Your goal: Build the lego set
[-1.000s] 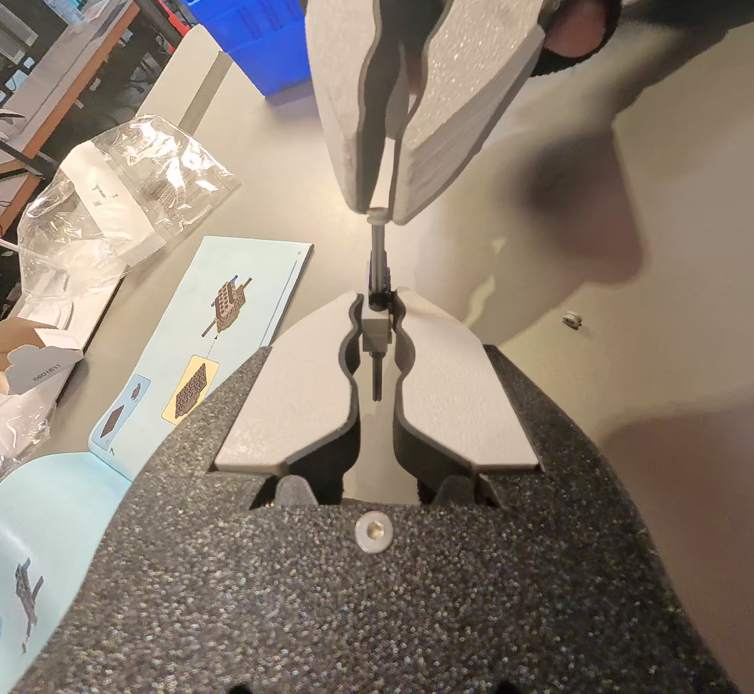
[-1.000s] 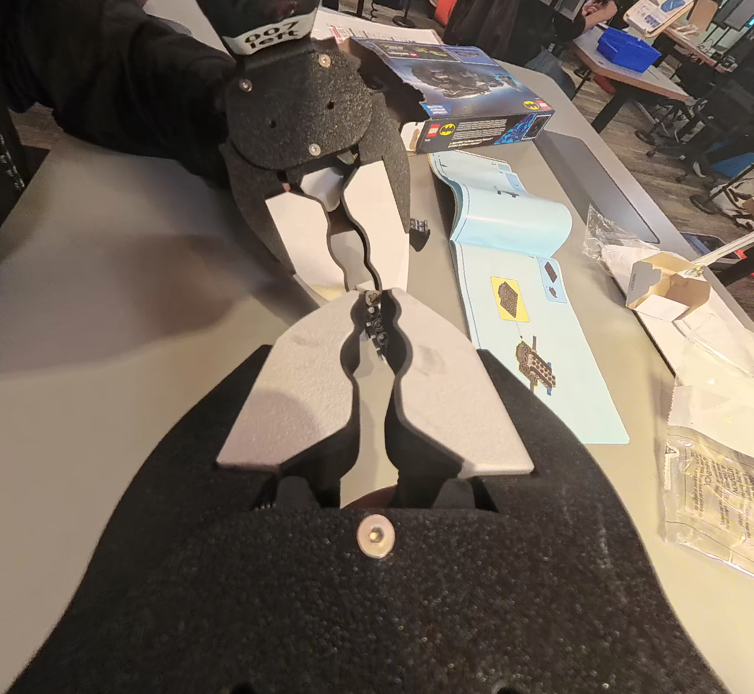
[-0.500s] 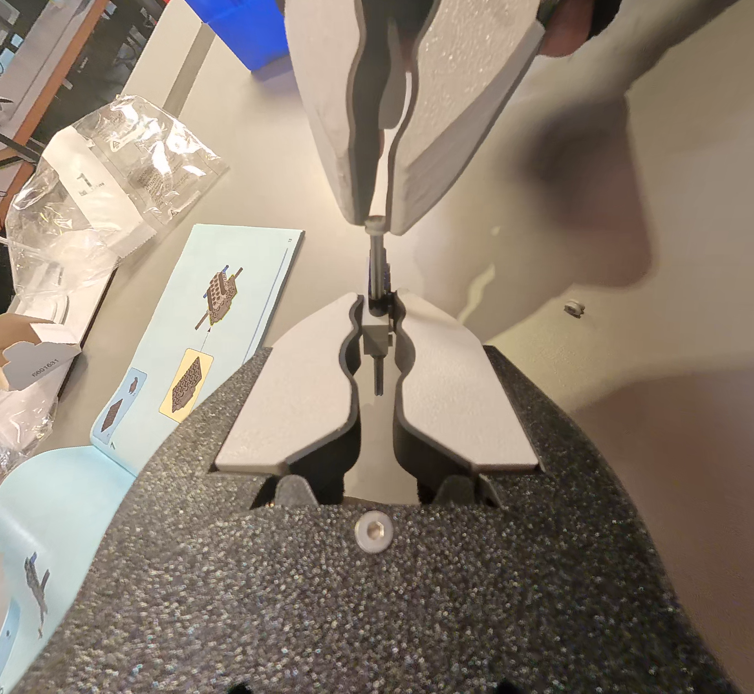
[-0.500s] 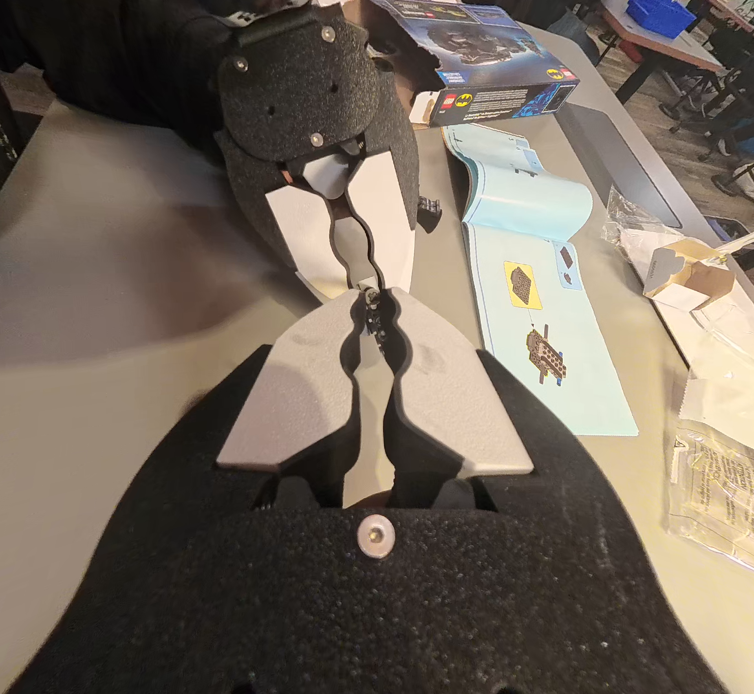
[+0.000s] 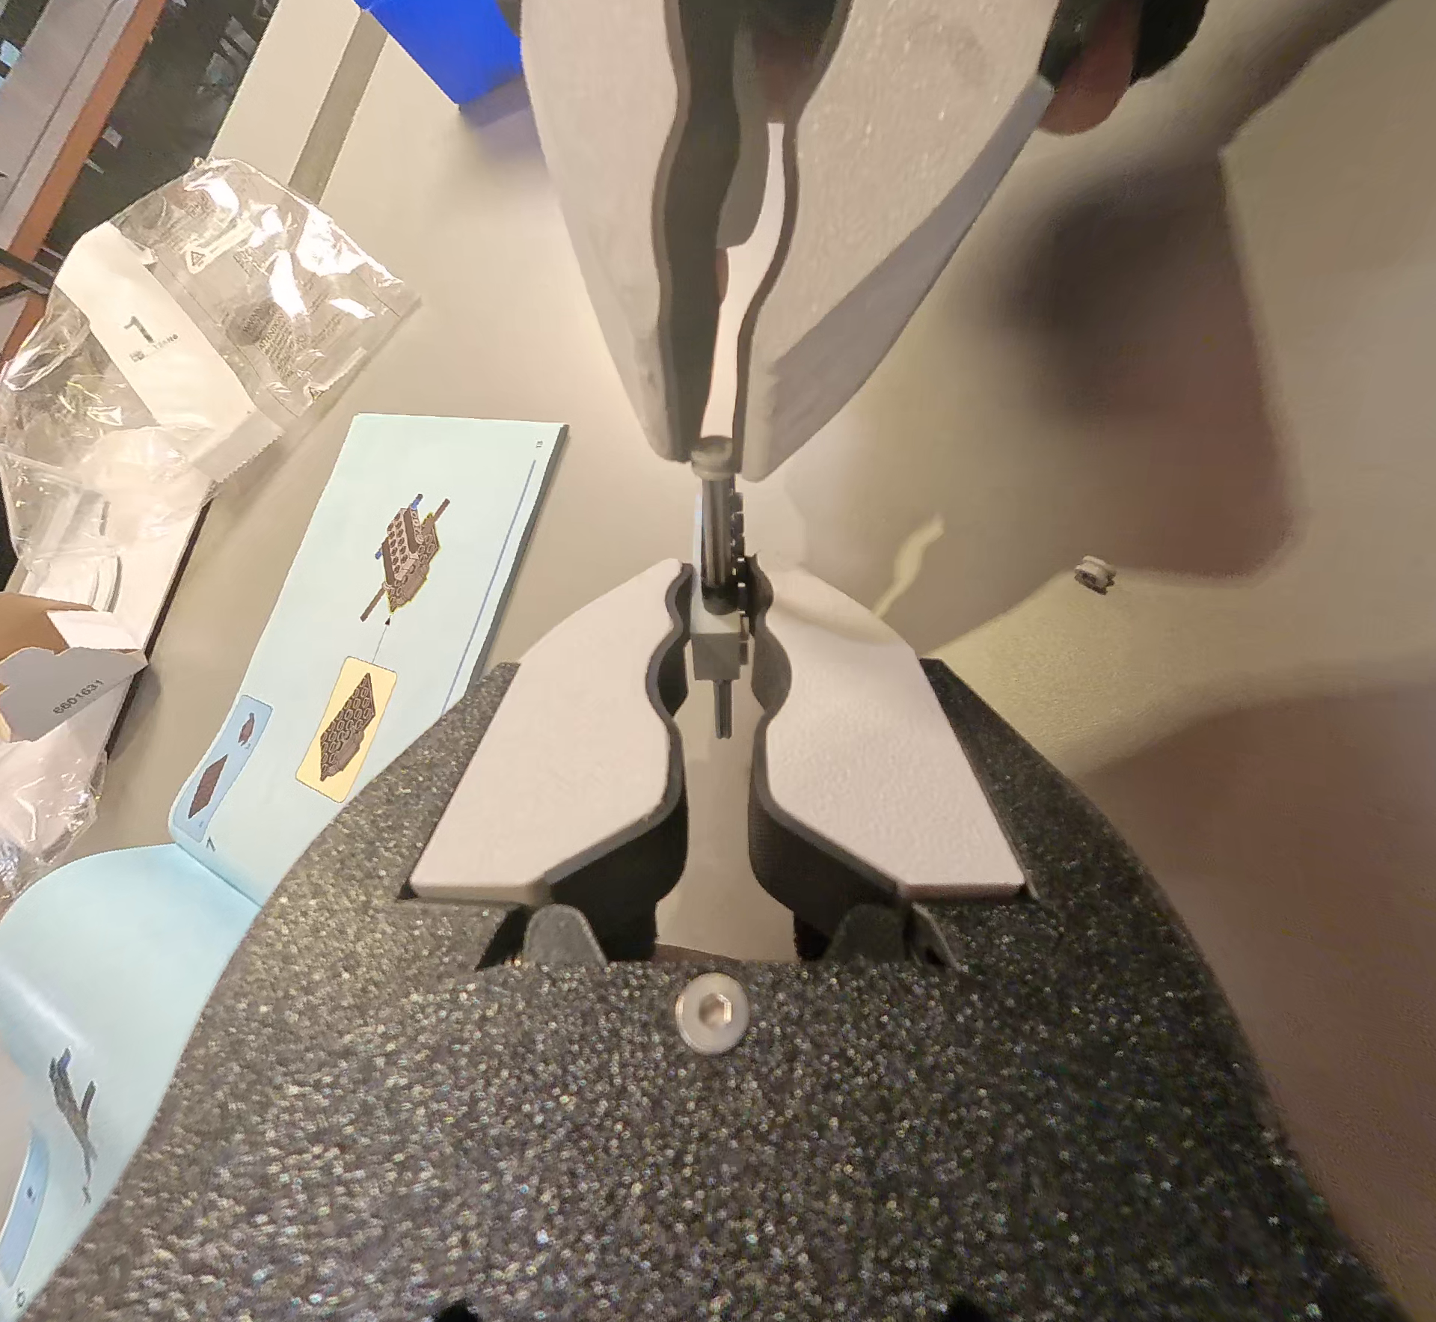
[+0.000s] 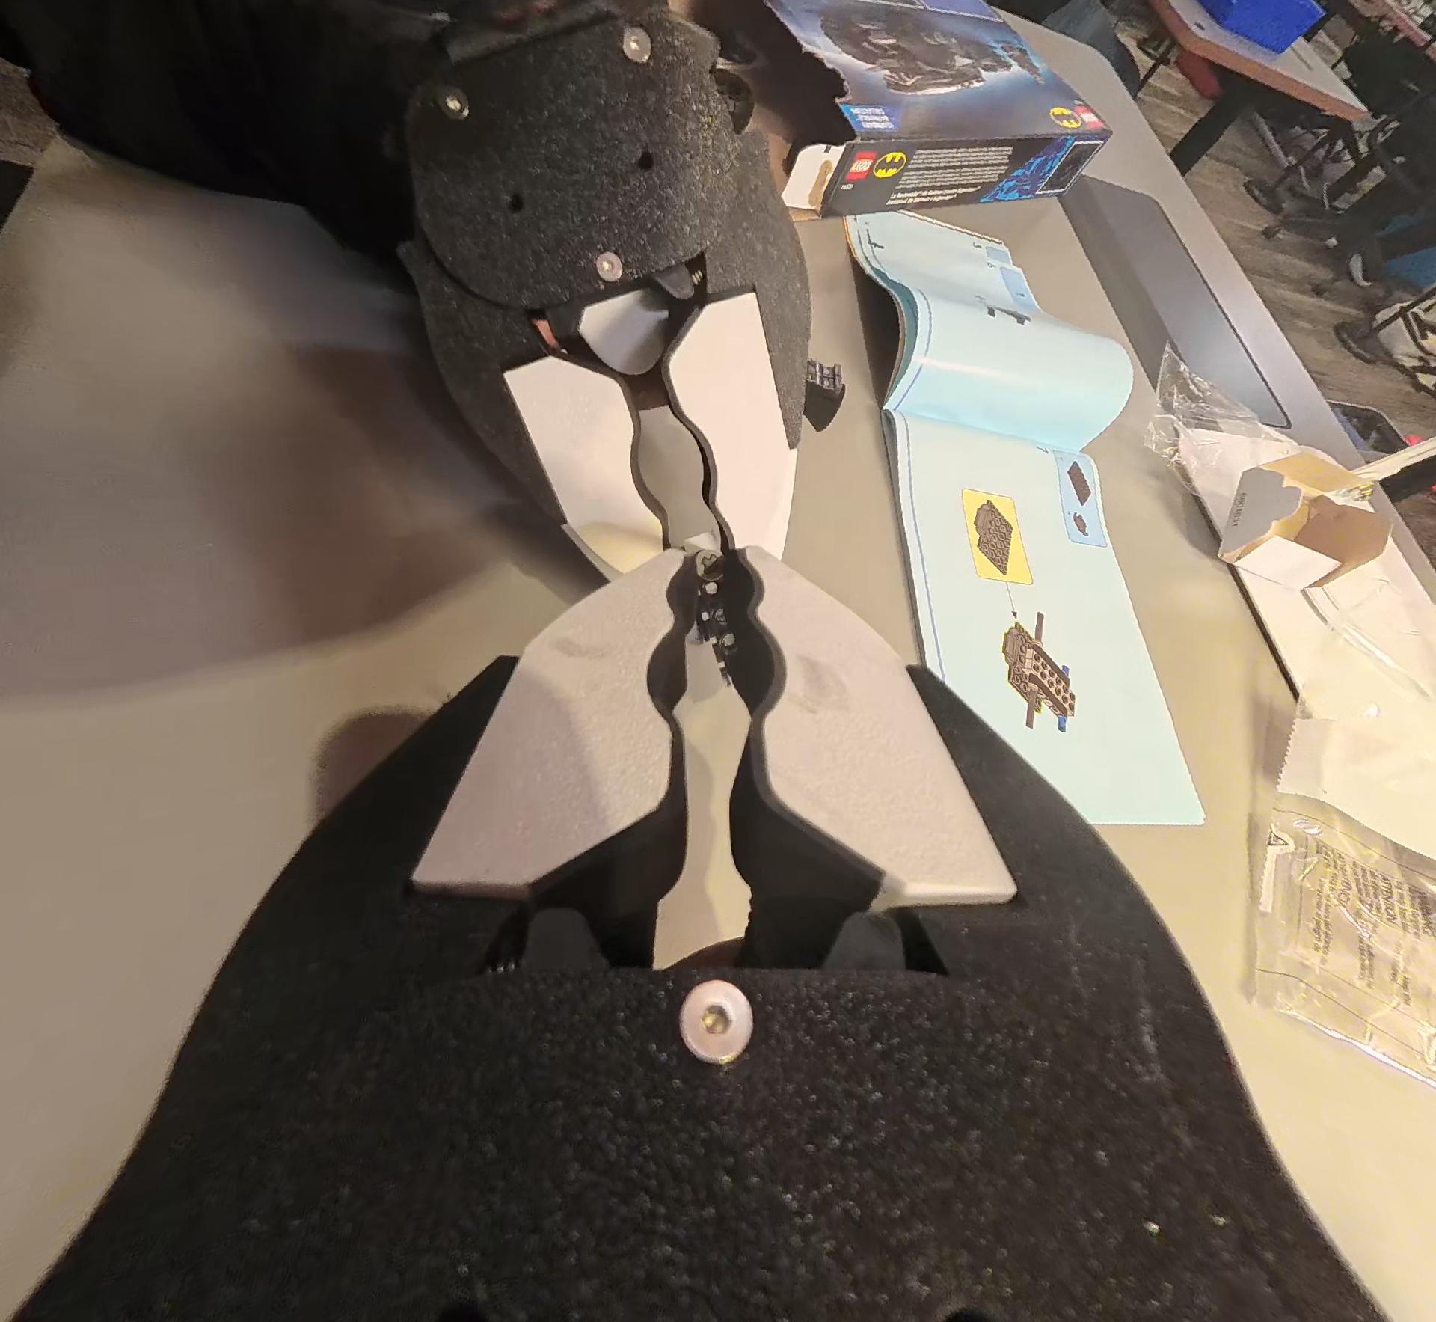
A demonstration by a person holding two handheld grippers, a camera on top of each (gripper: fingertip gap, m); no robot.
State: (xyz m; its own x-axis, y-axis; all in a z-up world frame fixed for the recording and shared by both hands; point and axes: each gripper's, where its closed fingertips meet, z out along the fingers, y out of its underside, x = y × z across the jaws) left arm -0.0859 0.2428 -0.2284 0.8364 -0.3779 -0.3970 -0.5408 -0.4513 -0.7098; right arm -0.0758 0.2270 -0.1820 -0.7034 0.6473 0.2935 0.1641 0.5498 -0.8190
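While held over desk (image 5: 1165,663): left tongs (image 5: 719,585) clamped on grey brick assembly (image 5: 716,651); right tongs (image 5: 719,457), moved closer, clamped on assembly's grey axle cap (image 5: 713,451); instruction booklet (image 5: 404,585) alongside.

Bare grey table (image 5: 1165,779) lay open on the left gripper's right, save one tiny grey piece (image 5: 1094,573), while its left was crowded by an open booklet (image 5: 435,585), plastic bags (image 5: 194,321) and a torn carton (image 5: 62,671).
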